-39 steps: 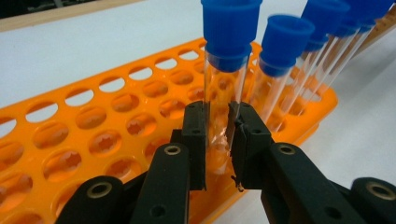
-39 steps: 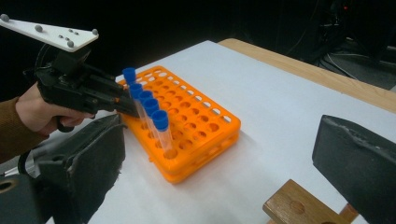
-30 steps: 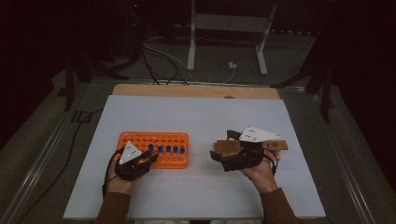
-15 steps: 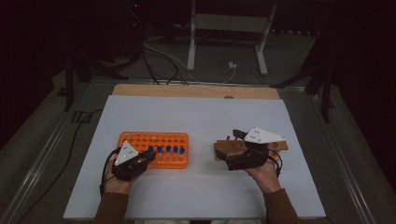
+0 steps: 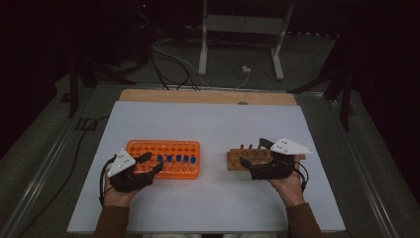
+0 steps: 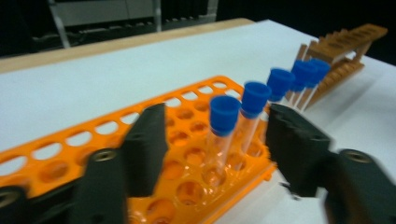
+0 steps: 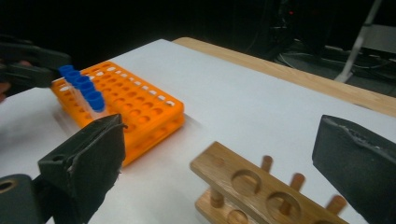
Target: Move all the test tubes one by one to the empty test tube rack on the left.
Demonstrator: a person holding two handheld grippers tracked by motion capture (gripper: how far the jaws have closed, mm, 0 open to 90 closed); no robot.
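An orange tube rack (image 5: 148,148) lies left of centre on the white table, with several blue-capped tubes (image 5: 176,159) upright in its near row. My left gripper (image 5: 152,162) is open at the rack's near left end. In the left gripper view, the left gripper (image 6: 217,116) has a jaw on each side of the nearest tube (image 6: 223,122) without touching it. A wooden rack (image 5: 237,157) with empty holes sits to the right. My right gripper (image 5: 252,151) hangs open just over it. In the right gripper view, the wooden rack (image 7: 247,182) lies below the wide-open right gripper (image 7: 222,126).
The white table top (image 5: 213,124) has bare room behind and between the two racks. A wooden strip (image 5: 208,96) runs along its far edge. Cables and a stand's legs (image 5: 203,49) lie on the dark floor beyond. The orange rack (image 7: 135,107) also shows in the right gripper view.
My left gripper has drawn back a little to the left along the orange rack. My right gripper has shifted slightly right over the wooden rack. Neither rack has moved.
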